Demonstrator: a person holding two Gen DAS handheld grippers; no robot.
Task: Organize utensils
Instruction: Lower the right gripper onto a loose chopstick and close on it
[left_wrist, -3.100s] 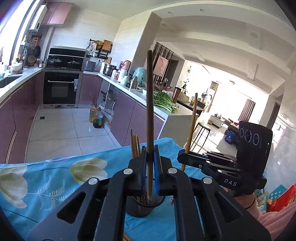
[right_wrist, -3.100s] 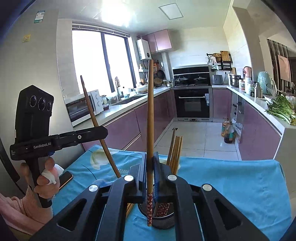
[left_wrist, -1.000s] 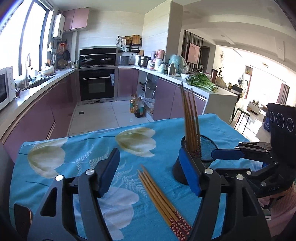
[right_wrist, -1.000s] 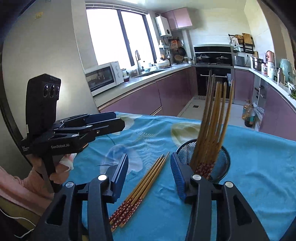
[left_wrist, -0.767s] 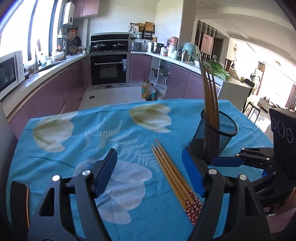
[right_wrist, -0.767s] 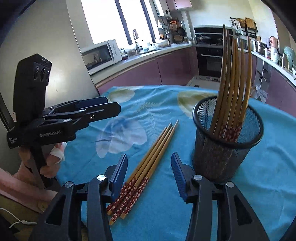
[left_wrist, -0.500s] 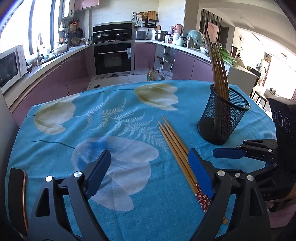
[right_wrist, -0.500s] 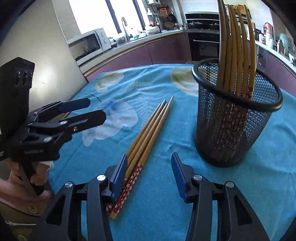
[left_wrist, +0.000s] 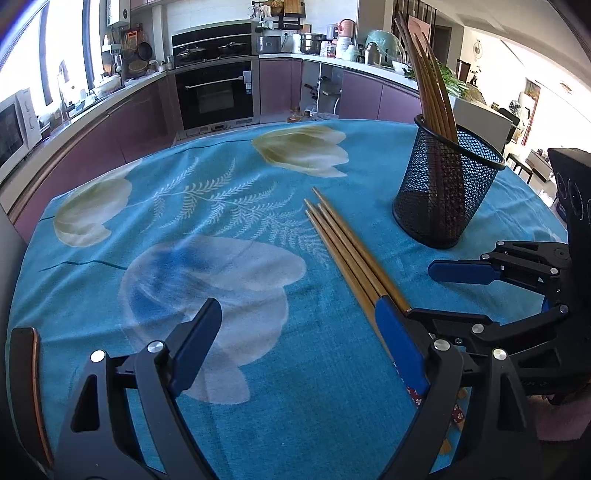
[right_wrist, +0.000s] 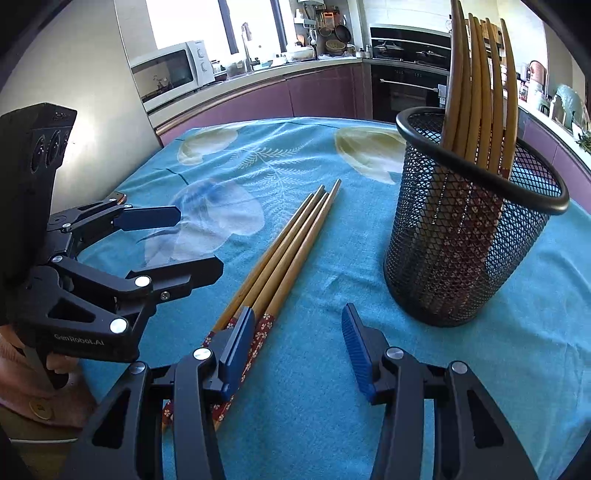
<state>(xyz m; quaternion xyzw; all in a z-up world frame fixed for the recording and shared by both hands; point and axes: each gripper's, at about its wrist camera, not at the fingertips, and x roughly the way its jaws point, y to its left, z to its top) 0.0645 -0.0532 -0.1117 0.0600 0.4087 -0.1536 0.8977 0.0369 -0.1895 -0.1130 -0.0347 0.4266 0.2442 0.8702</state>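
Several wooden chopsticks lie side by side on the blue flowered tablecloth, patterned ends toward me. A black mesh cup stands upright to their right with several chopsticks leaning in it. My left gripper is open wide and low over the cloth; its right finger overlaps the chopsticks' thick ends. My right gripper is open about half way, with its left finger over the patterned ends. Neither gripper holds anything.
A phone lies at the table's left edge. A hand holds the left gripper's handle. Behind the table run the kitchen counters with a microwave and an oven.
Three seconds ago each gripper was shut on an upright chopstick over the cup. Both now stand open and have sunk and tilted down toward the loose chopsticks. The left jaws have widened.
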